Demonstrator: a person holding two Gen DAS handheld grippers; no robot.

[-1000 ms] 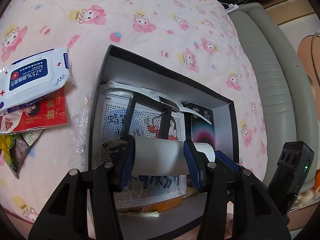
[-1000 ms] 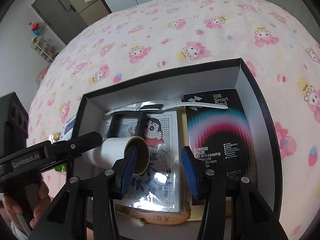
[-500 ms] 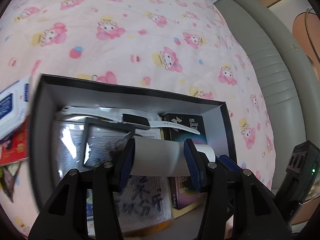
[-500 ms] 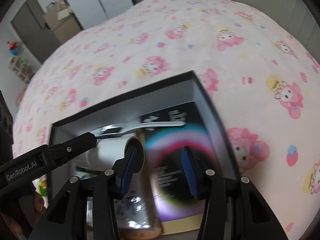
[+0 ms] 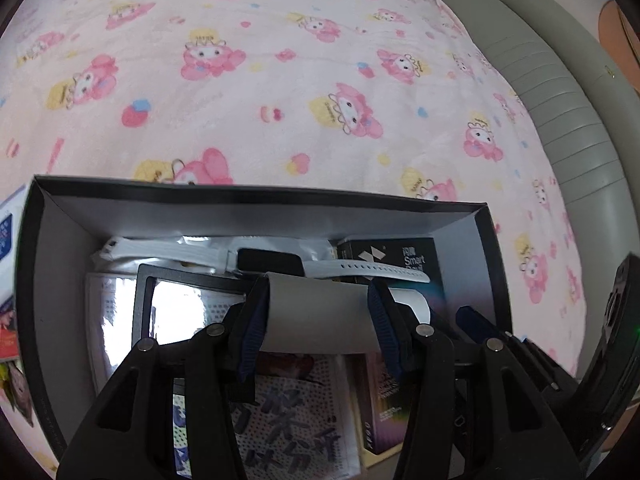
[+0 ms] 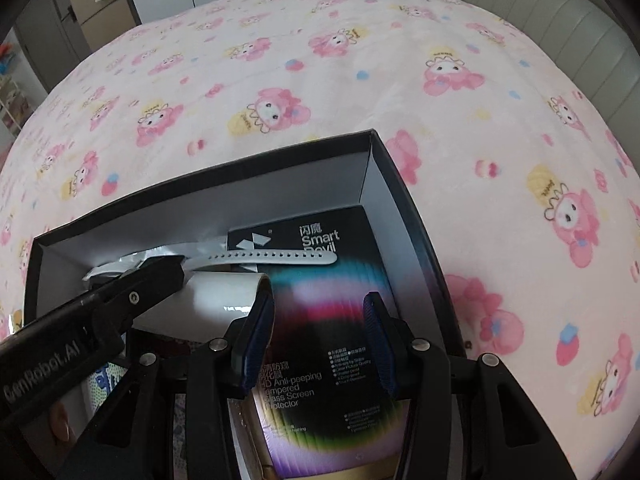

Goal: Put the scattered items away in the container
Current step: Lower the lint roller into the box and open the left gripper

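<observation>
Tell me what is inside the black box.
In the black box: a white watch, a Smart Devil screen protector pack, a picture frame and a printed dotted sheet. The left gripper holds a white roll above them, covering what lies beneath.

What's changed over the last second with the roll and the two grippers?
The left gripper carried the white roll rightward over the box, toward the screen-protector pack. The right gripper swung right too, still open and empty. The grip on the roll and the box contents are unchanged.
</observation>
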